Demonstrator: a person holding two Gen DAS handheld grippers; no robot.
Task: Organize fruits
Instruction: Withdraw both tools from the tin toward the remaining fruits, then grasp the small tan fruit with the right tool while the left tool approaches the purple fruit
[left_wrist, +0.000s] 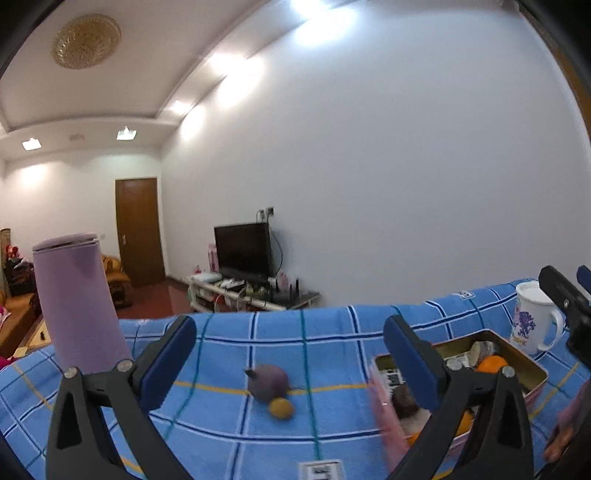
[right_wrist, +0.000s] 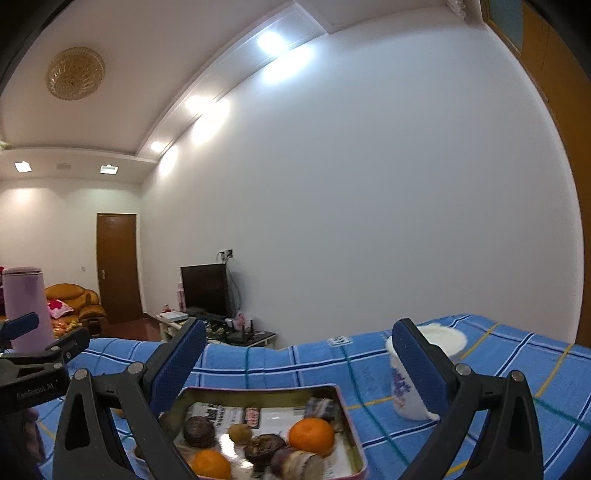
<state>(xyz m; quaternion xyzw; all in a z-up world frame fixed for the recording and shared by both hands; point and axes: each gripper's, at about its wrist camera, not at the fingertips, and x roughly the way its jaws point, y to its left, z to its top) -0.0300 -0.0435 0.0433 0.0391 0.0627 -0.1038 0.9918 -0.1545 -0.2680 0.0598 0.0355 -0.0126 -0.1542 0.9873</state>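
Two fruits lie loose on the blue checked cloth (left_wrist: 229, 424) of the desk: a purple fruit (left_wrist: 267, 382) with a small stalk, and a small yellow fruit (left_wrist: 280, 408) touching its near side. Both sit between the fingers of the left tool (left_wrist: 290, 352), which stands wide open and holds nothing. The right tool (right_wrist: 299, 360) is likewise spread wide and empty, hovering over the metal tin (right_wrist: 349, 435), where two oranges (right_wrist: 311, 435), several dark round fruits (right_wrist: 198, 430) and a cut purple piece (right_wrist: 295, 463) already lie.

The loose purple fruit looks firm-skinned and light, rounded enough to roll if nudged; a grip across its widest part, clear of the stalk, seems safest. The yellow one is smaller and probably softer, so a gentle squeeze across its middle would suit, taking care not to knock its neighbour. Since the two touch, lifting one may shift the other.

A lilac flask (left_wrist: 79, 302) stands at the left of the desk, and a white mug (left_wrist: 532, 317) with a purple print stands beyond the tin. The mug's print is too blurred to read, as is the printed paper lining the tin. On the other tool's body, seen in the right wrist view, pale lettering appears to read "GenRobot.AI" (right_wrist: 35, 394). Small tags on the cloth carry marks that cannot be made out.
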